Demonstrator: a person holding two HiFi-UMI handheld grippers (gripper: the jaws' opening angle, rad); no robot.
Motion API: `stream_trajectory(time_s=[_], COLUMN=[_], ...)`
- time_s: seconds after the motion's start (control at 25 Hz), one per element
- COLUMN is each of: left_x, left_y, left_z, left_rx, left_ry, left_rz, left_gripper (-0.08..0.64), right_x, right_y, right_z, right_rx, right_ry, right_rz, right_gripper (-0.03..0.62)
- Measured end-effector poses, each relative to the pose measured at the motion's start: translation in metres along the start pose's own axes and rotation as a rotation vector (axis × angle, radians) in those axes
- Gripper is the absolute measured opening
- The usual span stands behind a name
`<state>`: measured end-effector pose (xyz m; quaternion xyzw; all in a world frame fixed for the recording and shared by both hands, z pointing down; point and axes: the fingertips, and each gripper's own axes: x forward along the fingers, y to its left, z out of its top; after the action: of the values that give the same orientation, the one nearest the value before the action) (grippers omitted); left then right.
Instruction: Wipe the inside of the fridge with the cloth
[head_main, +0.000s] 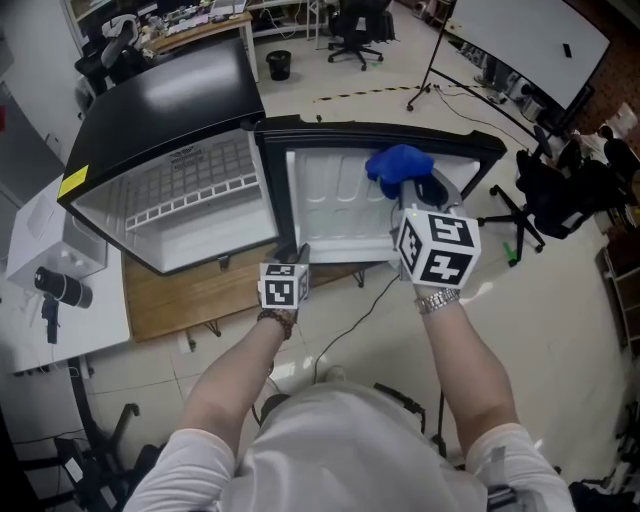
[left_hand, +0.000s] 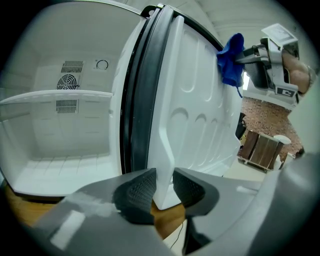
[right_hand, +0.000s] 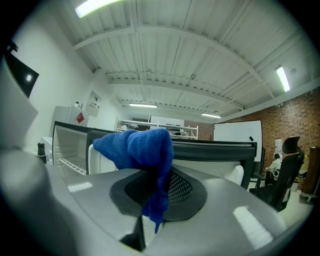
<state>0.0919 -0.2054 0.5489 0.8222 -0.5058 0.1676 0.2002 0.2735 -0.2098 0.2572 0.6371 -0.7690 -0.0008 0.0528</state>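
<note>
While the cloth (head_main: 398, 165) is pinched in the closed jaws of the right gripper (right_hand: 157, 187), it is held bunched against the white inner liner of the open door (head_main: 335, 205), toward the liner's two o'clock corner in the head view. The liner's raised edge, at its seven o'clock corner just beside the dark gasket, is clamped between the pads of the left gripper (left_hand: 164, 186), so the door is judged to be steadied. The cloth is judged soft, light and limp. A loose tail hangs below the jaws, and a firm hold on a thick fold is needed if it is not to be dragged out under rubbing. The liner is judged hard and smooth, and it is moulded with ribs and recesses in which fabric may catch. Open room is offered across the liner toward nine o'clock, bounded by the gasket rim. The fridge (head_main: 170, 110) cabinet, at ten o'clock, stands open with a shelf (head_main: 190, 190) inside. An office chair (head_main: 545, 190) stands at three o'clock, apart from the door.
</note>
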Motion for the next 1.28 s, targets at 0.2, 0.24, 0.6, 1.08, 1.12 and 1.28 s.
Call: stream_trajectory(time_s=[0.2,0.24,0.6,1.08,1.12,1.28], left_x=[0.0,0.0,-0.002,-0.003,-0.002,-0.002], left_y=[0.0,0.0,0.0,-0.005,-0.006,-0.003], left_z=[-0.001,0.0,0.004,0.005,0.005,0.003], left_rx=[-0.016,-0.018,-0.025,-0.032,-0.03,-0.045], left_ry=[-0.004,-0.007,-0.026,-0.027,-0.026,-0.015], left_rz=[0.016,0.02,0.045,0.059,0.057,0.052], left_gripper=[0.109,0.107,0.106,0.103,0.103,0.104], right_x=[-0.006,-0.007,-0.022,-0.041,-0.042,-0.033], right_y=[-0.034,-0.041,-0.103,-0.104,-0.091,-0.009], right_z=[-0.005,-0.005,-0.011,-0.007,-0.007,-0.018], right_rx=[0.02,0.022,0.038,0.053,0.047,0.035], right_ry=[0.006,0.007,0.014,0.001,-0.001,0.017], right_rz=[-0.061,-0.072,-0.177,-0.149,-0.118,0.055], right_gripper=[0.04,0.04,0.038,0.038,0.038,0.038])
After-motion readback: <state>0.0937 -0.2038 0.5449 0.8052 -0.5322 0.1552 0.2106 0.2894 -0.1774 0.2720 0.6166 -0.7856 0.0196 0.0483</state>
